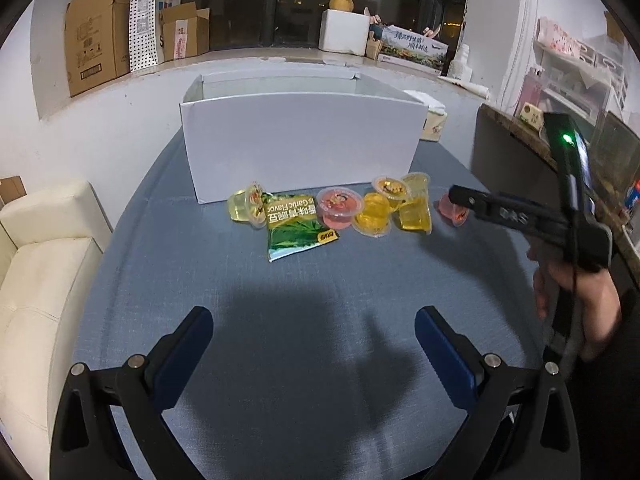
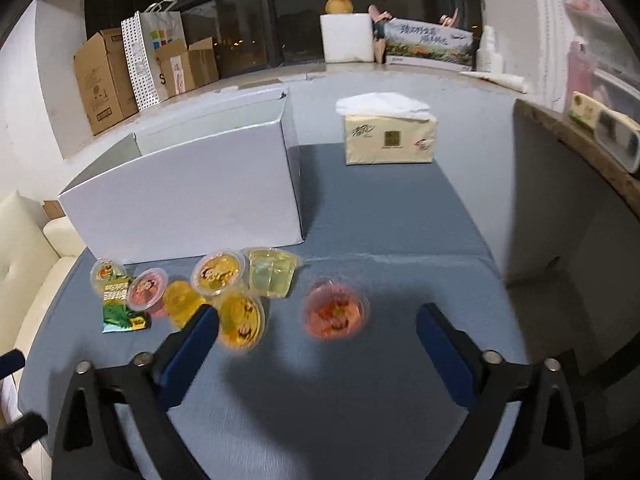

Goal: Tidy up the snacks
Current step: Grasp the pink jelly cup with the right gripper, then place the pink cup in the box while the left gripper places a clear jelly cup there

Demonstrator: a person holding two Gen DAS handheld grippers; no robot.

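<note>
A blue-grey table fills both views, with a cream sofa at its left edge. On the far half stands an open white box, whose inside cannot be seen from here. To the right of the box and further back, well apart from the snacks, lies a tissue pack. The left gripper hovers over bare table well short of the snacks, its jaws spread wide with nothing between them. The right gripper is also spread, nothing between its pads; a hand holds it in from the right in the left wrist view, its tip near the rightmost cup. The snacks lie in a loose row just in front of the box. The green packet lies flat near the left end, its top edge touching a pale yellow cup tipped on its side. Beside the packet on the right stands a pink cup. Next comes a cluster of yellow cups, crowded together and touching, some tilted. Apart from these, at the right end, a red cup stands alone; in the right wrist view it lies just ahead of the spread jaws, untouched, and blurred.
</note>
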